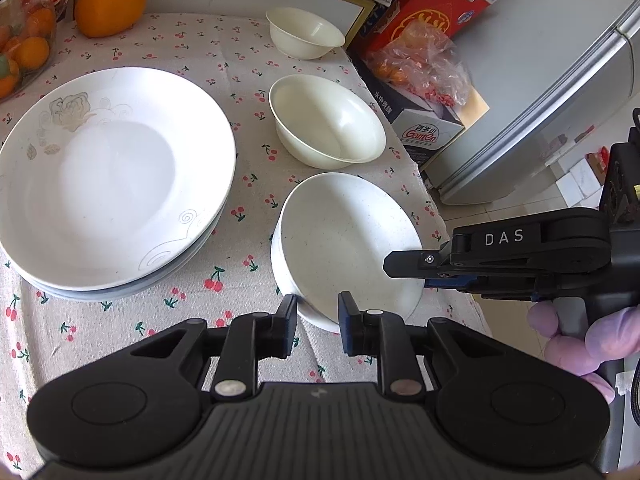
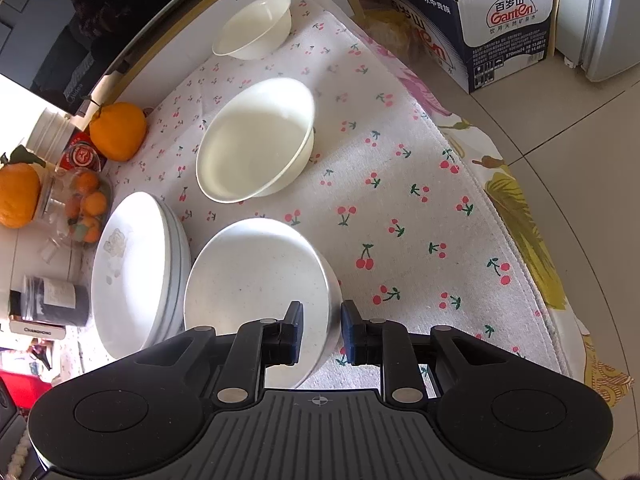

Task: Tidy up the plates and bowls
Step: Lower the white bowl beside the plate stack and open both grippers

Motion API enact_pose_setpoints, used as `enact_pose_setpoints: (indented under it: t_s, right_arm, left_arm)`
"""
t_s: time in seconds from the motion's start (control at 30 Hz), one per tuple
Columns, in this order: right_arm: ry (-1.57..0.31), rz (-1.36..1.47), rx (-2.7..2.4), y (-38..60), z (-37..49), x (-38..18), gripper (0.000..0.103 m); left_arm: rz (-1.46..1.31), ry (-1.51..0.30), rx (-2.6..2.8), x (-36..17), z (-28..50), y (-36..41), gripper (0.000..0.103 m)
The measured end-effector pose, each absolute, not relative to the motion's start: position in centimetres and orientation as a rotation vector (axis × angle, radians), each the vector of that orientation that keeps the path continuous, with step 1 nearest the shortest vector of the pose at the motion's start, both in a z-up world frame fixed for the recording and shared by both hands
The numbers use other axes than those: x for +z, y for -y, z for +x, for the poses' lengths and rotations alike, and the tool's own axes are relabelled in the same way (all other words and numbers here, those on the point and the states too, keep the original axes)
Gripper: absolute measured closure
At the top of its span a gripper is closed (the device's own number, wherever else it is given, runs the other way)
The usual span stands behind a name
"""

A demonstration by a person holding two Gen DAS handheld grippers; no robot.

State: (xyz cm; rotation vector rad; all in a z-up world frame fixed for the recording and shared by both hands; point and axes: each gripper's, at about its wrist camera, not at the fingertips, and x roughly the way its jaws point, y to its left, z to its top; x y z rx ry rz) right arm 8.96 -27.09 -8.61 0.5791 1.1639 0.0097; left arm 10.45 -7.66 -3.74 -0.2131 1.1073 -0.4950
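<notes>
The left gripper (image 1: pixel 317 312) is straddling the near rim of a speckled white bowl (image 1: pixel 348 240) that is sitting nested in another bowl on the cherry-print cloth (image 1: pixel 240 200); its jaws are standing close on either side of the rim, though whether the pads are actually pressing it I cannot tell. The right gripper (image 2: pixel 322 320) is bracketing the same bowl's opposite edge, its jaws likewise narrow, and again a firm clamp cannot be told. A gloved hand (image 1: pixel 576 344) is holding the right tool's handle. Just beside the bowl, a stack of white plates (image 1: pixel 112 168) with a pale flower pattern is lying on the cloth. Farther back a cream bowl (image 1: pixel 326 120) is standing alone, and beyond it a smaller cream bowl (image 1: pixel 304 32). An orange (image 1: pixel 110 2) is resting at the far edge, and a water carton (image 2: pixel 504 24) is standing on the floor.
</notes>
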Motion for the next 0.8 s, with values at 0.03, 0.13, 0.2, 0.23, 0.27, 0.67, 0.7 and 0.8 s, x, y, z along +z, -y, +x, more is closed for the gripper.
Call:
enact_pose_setpoints:
  t_s: [0.03,0.13,0.2,0.23,0.27,0.67,0.7,0.8]
  right_arm:
    - [-1.166,0.580,0.010,27.1,9.0,-8.6,0.081]
    - [-1.167,0.588,0.011,27.2,9.0,-8.7,0.081]
    - [-1.165,0.591,0.015,27.2,9.0,-8.7,0.081]
    - [-1.164,0.590,0.017,27.2,9.0,-8.6,0.081]
    - [-1.162,0.588,0.018,27.2,9.0,-8.6,0.081]
    - [-1.138,0.586,0.048,27.4,9.1,-8.0,0.073]
    - [-1.133,0.589,0.050,27.5,9.1,-7.9,0.072]
    - [-1.110,0.594,0.052,27.7,9.1,-7.6,0.064]
  left_arm:
    - [-0.213,-1.107,-0.496,-3.7,10.5,7.7,0.084]
    - [-0.211,-1.105,-0.500,-3.7,10.5,7.6,0.084]
    - [-0.203,-1.100,-0.499,-3.5,10.4,7.6,0.082]
    - [-0.198,-1.097,-0.499,-3.5,10.4,7.6,0.082]
    - [-0.189,-1.094,-0.501,-3.4,10.3,7.7,0.081]
    - [-0.093,-1.027,-0.505,-2.0,9.8,7.7,0.068]
    - [-0.090,-1.019,-0.505,-1.8,9.8,7.6,0.065]
    - [-0.075,-0.983,-0.498,-1.2,9.7,7.5,0.058]
